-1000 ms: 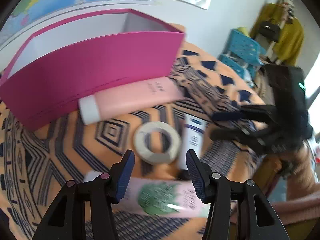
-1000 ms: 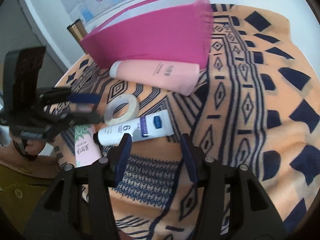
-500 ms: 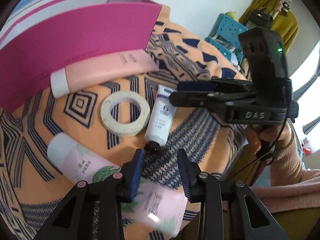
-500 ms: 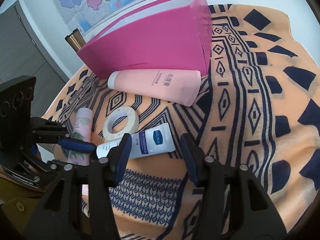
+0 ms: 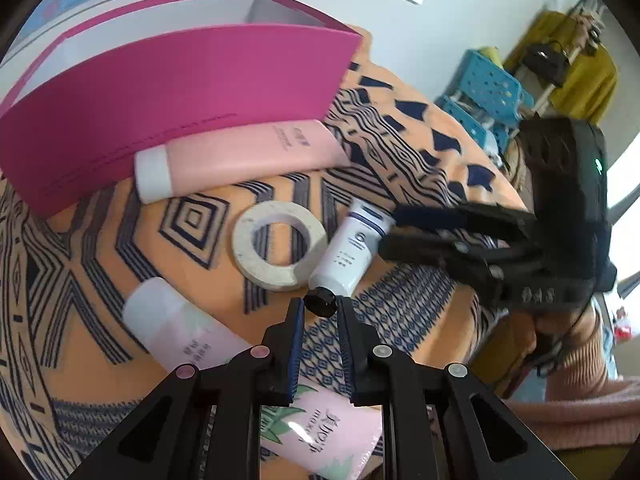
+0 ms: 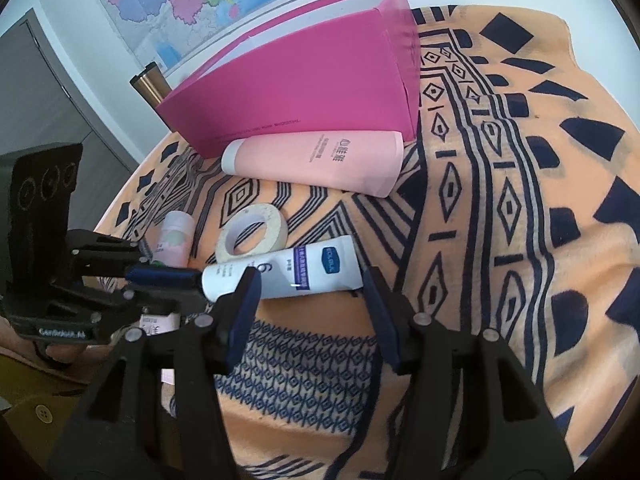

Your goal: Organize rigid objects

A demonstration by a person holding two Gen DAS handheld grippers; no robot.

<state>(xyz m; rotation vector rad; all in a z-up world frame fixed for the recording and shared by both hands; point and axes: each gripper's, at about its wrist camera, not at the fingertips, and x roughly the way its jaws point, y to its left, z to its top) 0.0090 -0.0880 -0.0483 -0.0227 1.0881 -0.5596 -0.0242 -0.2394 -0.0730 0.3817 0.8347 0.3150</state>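
A: Where does the left gripper (image 5: 319, 312) stand, and what does it have?

B: Its blue-padded jaws sit close on either side of the black screw cap (image 5: 319, 303) of the small white squeeze tube with a blue label (image 5: 352, 252); they look pinched on the cap or a hair off it, and the view does not settle whether they truly grip. The tube lies flat on the orange cloth with navy geometric print (image 6: 500, 208), cap end toward the left gripper

A: And the right gripper (image 6: 310, 286)?

B: Its jaws are spread wide, straddling the tube's body from the table edge, with a clear gap at the crimped end, so it holds nothing

A: How is the tube likely to handle?

B: Light, probably, with a soft plastic body that dents under pressure and a glossy skin that may slide. The cap is the one hard part, so it is the surest hold, though it is small and round and could twist out. The flat crimped tail is the other sensible place

A: What lies around it?

B: The cream-coloured roll of masking tape (image 5: 279, 251) touches the tube's side. Beyond it lies the large pale pink tube with a white cap (image 6: 316, 162) against the open magenta cardboard box (image 5: 180, 92), seemingly the place for everything. The pink bottle with a green leaf print (image 5: 224, 364) lies under the left gripper
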